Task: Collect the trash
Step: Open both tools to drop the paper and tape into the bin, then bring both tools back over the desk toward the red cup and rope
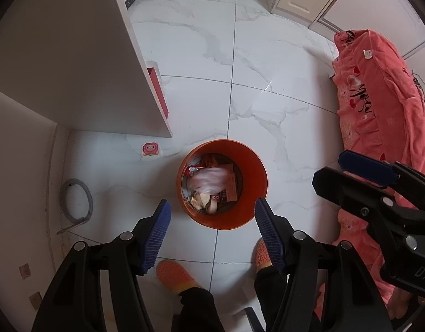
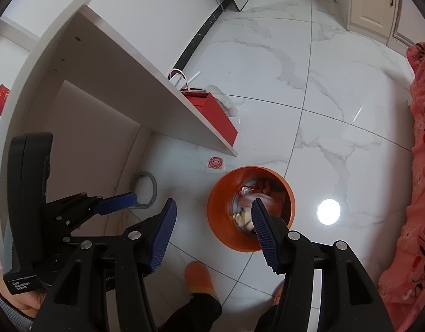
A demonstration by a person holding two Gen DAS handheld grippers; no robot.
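Note:
An orange trash bin (image 1: 251,171) stands on the white marble floor, also in the right wrist view (image 2: 220,221). It holds wrappers and crumpled paper; a blurred pale piece of trash (image 1: 209,179) is in motion inside it. My left gripper (image 1: 212,215) is open and empty, high above the bin's near rim. My right gripper (image 2: 212,213) is open and empty above the bin's left side; it also shows in the left wrist view (image 1: 337,168). A pink sticker (image 1: 151,149) lies on the floor left of the bin.
A white desk panel (image 1: 107,77) stands at the left with a red gift bag (image 2: 212,108) beside it. A pink-covered sofa (image 1: 384,116) runs along the right. A grey hose (image 1: 85,193) curls by the wall. Orange slippers (image 1: 173,274) are below.

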